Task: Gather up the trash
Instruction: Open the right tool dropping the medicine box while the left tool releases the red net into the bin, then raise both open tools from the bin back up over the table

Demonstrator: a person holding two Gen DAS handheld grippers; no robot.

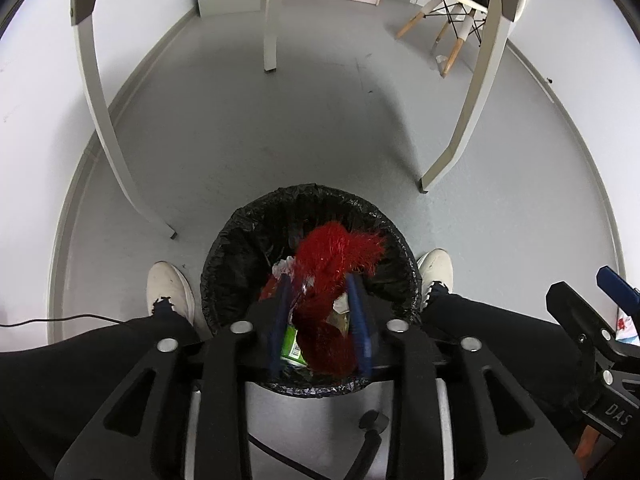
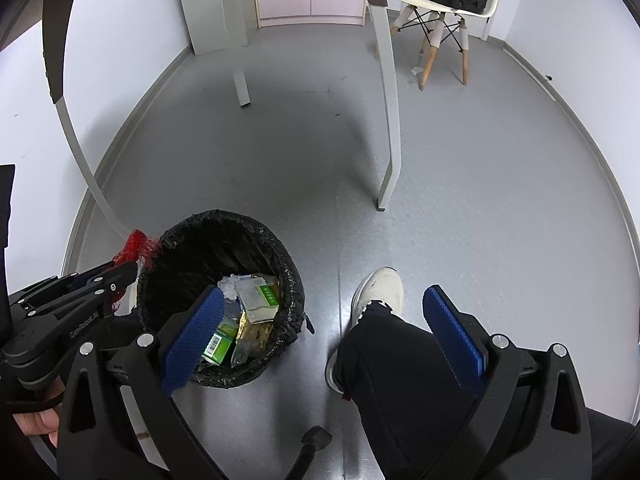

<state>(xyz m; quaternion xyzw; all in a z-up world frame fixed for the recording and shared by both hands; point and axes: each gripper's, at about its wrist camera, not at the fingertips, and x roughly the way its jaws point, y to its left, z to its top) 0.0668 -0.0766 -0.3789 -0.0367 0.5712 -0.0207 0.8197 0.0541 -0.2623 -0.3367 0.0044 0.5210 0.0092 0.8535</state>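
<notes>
left tongs (image 1: 320,312): clamped on the red fluffy trash (image 1: 336,268), right over the black-lined bin (image 1: 240,240)
right tongs (image 2: 336,332): wide, holding nothing
in bin: green carton (image 2: 218,346), wrappers
around: white shoes (image 2: 378,292), worktop legs (image 2: 390,120), chair (image 2: 444,4)
floor: grey vinyl

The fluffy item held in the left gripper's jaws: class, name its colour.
Red; the fluffy item shows best in the left wrist view, above the bin.

Bin's (image 1: 224,240) depths perhaps tinsel-hidden (image 1: 336,264)
</notes>
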